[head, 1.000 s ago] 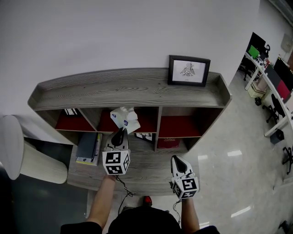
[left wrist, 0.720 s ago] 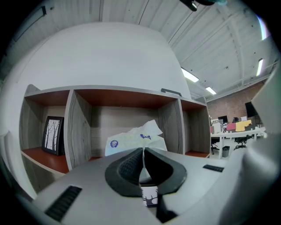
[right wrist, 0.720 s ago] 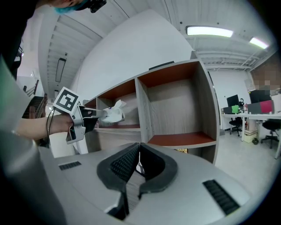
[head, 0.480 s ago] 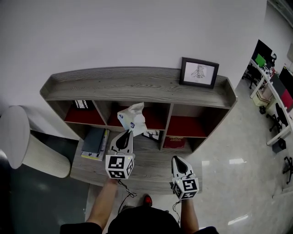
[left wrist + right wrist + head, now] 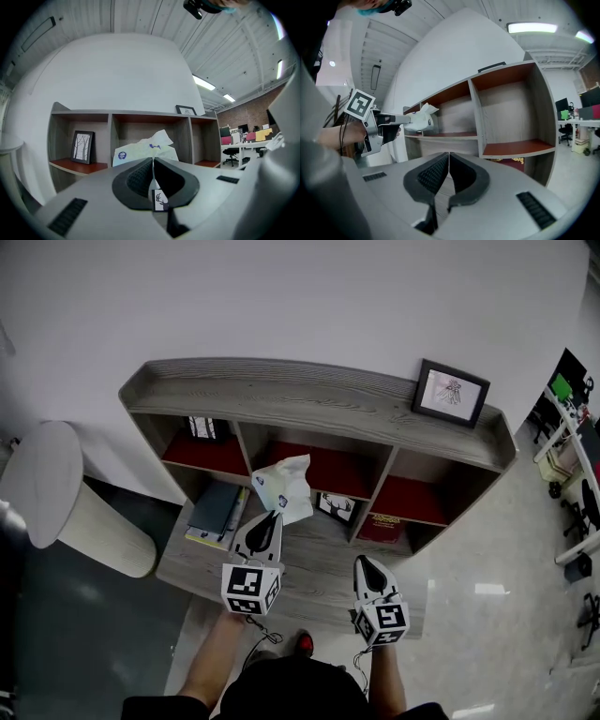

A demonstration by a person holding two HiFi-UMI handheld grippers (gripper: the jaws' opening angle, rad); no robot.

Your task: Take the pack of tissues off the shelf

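Observation:
The white pack of tissues [image 5: 284, 486] with a blue round mark hangs in front of the grey shelf unit [image 5: 309, 404], outside the middle compartment. My left gripper [image 5: 271, 519] is shut on the pack's thin lower edge. In the left gripper view the pack [image 5: 145, 150] stands just beyond the closed jaws of that gripper [image 5: 153, 162]. My right gripper [image 5: 367, 564] is shut and holds nothing, lower and to the right of the pack. The right gripper view shows its own jaws [image 5: 448, 157] pressed together, with the left gripper [image 5: 406, 120] and the pack [image 5: 421, 120] off to the left.
A framed picture [image 5: 453, 392] stands on the shelf top at the right. Flat books [image 5: 216, 512] lie on the lower board at the left, a small deer picture [image 5: 336, 507] and a red book [image 5: 382, 525] further right. A white round stool [image 5: 56, 502] stands left of the shelf.
The left gripper has drawn the tissue pack back out of the middle compartment. Both grippers have come back from the shelf. The head view has shifted, so the shelf sits further right.

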